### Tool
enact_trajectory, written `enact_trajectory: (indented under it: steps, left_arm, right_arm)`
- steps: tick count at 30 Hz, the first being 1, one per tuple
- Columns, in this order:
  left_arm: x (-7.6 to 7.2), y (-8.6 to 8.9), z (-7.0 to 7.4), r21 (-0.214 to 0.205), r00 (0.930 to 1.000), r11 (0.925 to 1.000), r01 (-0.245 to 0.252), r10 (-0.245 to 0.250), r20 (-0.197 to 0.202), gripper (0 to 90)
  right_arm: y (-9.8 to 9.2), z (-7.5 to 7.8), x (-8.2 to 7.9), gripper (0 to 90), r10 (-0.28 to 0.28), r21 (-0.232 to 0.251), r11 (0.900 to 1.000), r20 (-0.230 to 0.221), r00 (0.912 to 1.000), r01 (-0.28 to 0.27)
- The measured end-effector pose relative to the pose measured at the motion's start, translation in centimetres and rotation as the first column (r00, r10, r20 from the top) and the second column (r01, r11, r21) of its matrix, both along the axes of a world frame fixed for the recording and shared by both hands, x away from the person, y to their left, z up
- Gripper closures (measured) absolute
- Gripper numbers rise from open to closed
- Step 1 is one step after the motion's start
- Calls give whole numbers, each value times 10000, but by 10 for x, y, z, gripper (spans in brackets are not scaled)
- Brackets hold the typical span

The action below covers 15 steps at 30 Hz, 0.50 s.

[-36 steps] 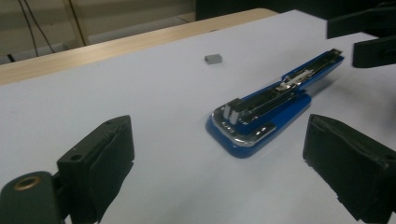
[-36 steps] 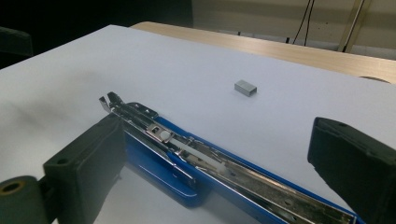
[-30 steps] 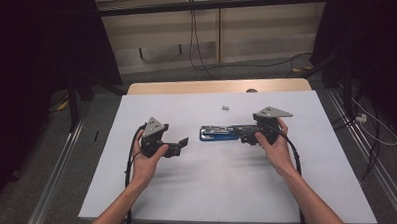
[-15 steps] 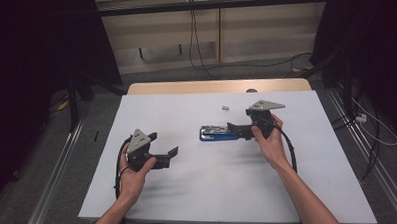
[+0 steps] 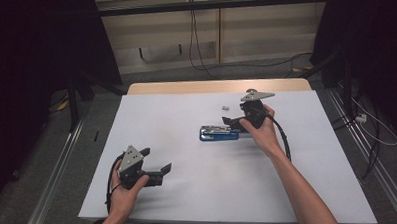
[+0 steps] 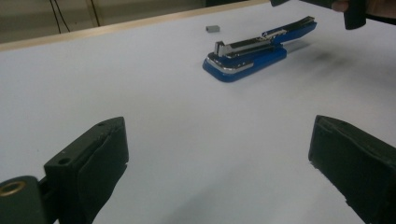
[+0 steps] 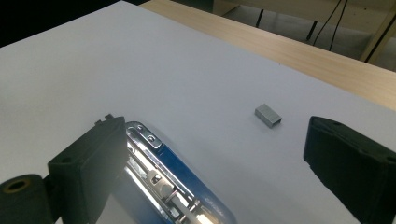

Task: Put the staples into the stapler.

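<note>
Jaws of both grippers gape empty; right gripper should straddle the staple block squarely, clear of the stapler.

Bench: white top, bare across its whole left half and near edge.
Left claw: at 7 o'clock, jaws wide apart, bare surface ahead of it towards 1 o'clock.
Stapler: blue, lying flat at centre, the main obstacle in that path.
Staple block: small and grey, at 12 o'clock from the stapler, with a free gap between them.
Right claw: jaws spread, over the stapler's right end, blocking approach from 3 o'clock.
</note>
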<state>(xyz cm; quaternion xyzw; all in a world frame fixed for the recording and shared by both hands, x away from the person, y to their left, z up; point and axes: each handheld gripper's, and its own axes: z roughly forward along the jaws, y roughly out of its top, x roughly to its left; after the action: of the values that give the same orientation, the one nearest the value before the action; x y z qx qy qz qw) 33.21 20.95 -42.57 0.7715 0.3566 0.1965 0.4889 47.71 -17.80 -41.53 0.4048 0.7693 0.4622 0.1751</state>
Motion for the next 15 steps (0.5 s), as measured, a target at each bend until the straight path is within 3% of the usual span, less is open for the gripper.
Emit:
enact_trajectory:
  steps: [3,13,15]
  left_arm:
    - [0,1,2,-62,10000,10000,-12,12,21,50]
    - [1,-3,2,-36,10000,10000,25,-25,-27,50]
    - [1,-3,2,-26,10000,10000,31,-31,-7,50]
  right_arm:
    - [-1,3,6,66,-49,-198,9998,324,9995,55]
    - [0,6,34,125,-5,-790,9969,13,10000,6]
    - [1,5,40,132,-18,-1140,9935,79,10000,27]
